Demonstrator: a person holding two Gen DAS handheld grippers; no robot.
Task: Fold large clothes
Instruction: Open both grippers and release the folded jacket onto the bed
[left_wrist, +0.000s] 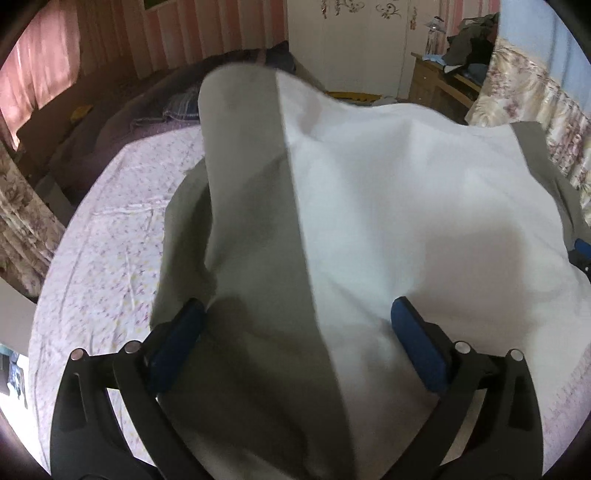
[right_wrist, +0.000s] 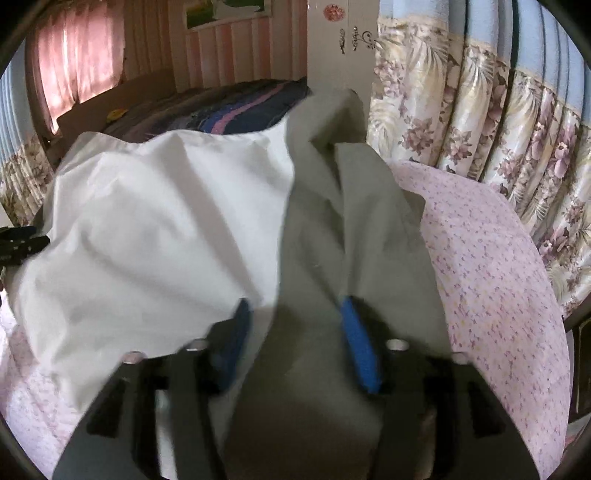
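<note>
No readable text, brand or number in either view. Only sign-like marks: a round red emblem (right_wrist: 334, 13) high on the white panel (right_wrist: 325, 55), too blurred to read, and dark ornamental scroll decals (left_wrist: 388, 10) on the white wardrobe door (left_wrist: 347, 48), decoration rather than letters.

A bed (left_wrist: 110, 236) carries everything, covered by a pale pink sheet (right_wrist: 498, 266) printed with small purple flecks. A large garment (left_wrist: 369, 206), white in 1 broad panel and grey-green in another, lies rumpled directly on the sheet, filling the middle of the bed. Beyond the garment, at the bed's far end, a dark blanket (right_wrist: 236, 110) with blue and pink stripes lies bunched.
</note>
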